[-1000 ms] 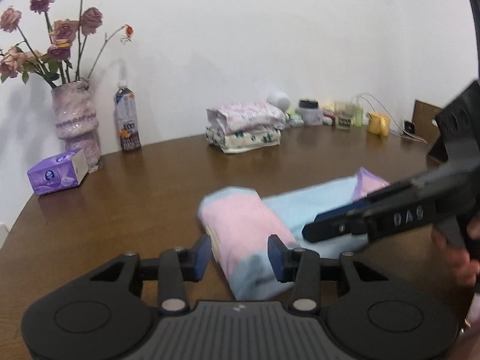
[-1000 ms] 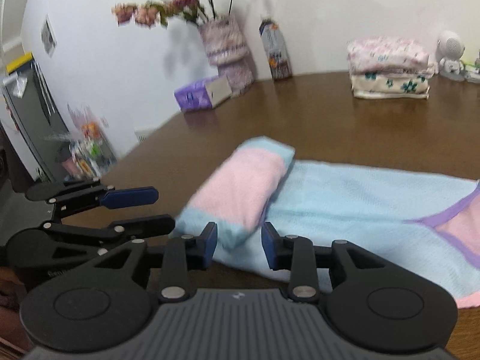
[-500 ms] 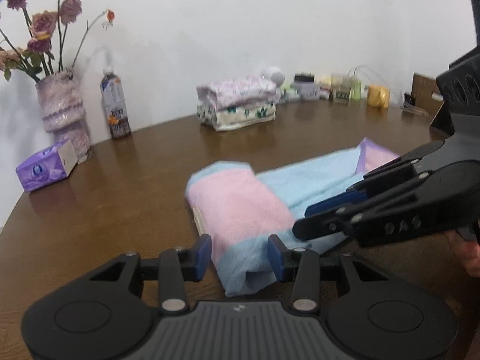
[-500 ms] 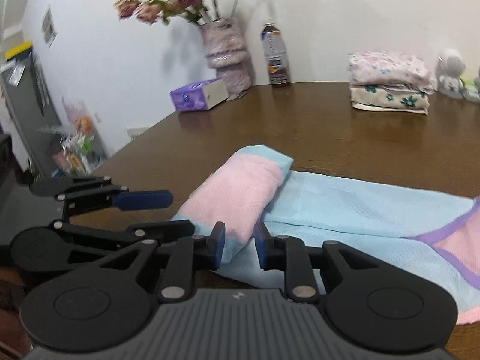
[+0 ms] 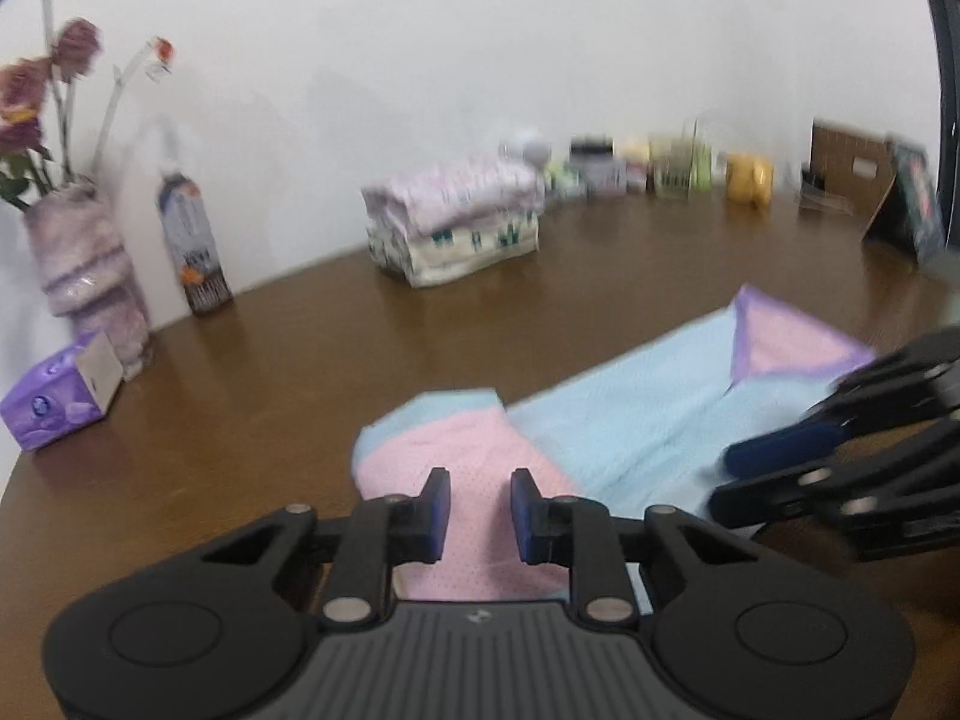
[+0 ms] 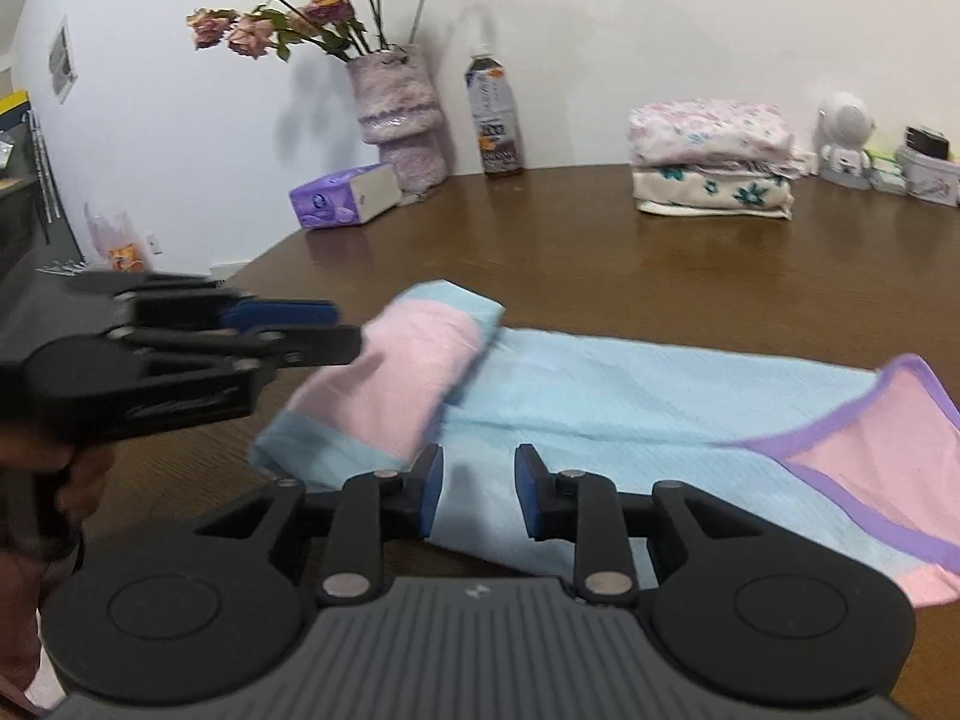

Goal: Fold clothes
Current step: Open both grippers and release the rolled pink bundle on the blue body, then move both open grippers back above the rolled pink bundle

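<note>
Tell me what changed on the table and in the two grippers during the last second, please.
The right gripper narrowed at the garment's near edge, then reopened. The left gripper moved forward over the pink rolled end, jaws open but less wide than before. Neither one grips the blue and pink garment. The fold, the stack of folded clothes and the vase stayed as before.

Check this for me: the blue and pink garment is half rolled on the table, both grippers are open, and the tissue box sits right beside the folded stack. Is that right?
One thing is off: the tissue box sits beside the vase, well apart from the folded stack, as the right wrist view shows. The garment is half rolled on the table, and the left gripper and right gripper are open.
</note>
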`<state>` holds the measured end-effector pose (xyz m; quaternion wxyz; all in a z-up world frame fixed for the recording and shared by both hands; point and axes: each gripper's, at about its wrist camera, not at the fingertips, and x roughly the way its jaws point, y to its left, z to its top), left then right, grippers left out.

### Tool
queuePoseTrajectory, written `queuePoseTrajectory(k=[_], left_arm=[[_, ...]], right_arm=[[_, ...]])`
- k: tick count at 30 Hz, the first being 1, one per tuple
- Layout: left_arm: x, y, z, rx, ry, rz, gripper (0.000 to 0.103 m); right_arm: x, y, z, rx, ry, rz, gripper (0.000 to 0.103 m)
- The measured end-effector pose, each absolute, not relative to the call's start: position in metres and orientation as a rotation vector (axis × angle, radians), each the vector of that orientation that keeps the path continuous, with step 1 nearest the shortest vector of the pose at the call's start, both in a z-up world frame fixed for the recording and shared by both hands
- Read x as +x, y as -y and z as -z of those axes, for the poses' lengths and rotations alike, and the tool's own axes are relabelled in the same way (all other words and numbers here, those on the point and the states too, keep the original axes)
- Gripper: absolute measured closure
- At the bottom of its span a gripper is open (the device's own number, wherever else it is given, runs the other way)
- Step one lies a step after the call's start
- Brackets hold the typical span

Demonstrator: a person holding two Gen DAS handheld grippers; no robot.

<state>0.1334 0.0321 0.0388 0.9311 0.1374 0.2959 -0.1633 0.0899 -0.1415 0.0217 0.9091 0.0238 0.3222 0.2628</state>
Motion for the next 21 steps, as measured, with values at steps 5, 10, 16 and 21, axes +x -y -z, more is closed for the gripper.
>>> queuePoseTrajectory(k=[5,10,16,21], left_arm=[[0.137,-0.030,-0.053,0.255,-0.552,0.315,0.077],[0.160,-0.026,-0.037,0.272,-0.641,0.281,0.078],[0.123,-0.035,-0.053,0.168,-0.490,0.261,0.035],[0.096,-0.037,-0.045,0.114,-0.462,0.259,0.023]], right_arm=[[0.084,0.156,-0.019,0.037,-0.659,-0.526,0.072],[0.083,0.161,-0.017,0.018,-0.648,-0.519,0.072],[0.085,0.175,-0.017,0.025,-0.627,-0.499,0.070],[0.090,0.170,-0.014,0.004,-0.624,-0.494,0.062]])
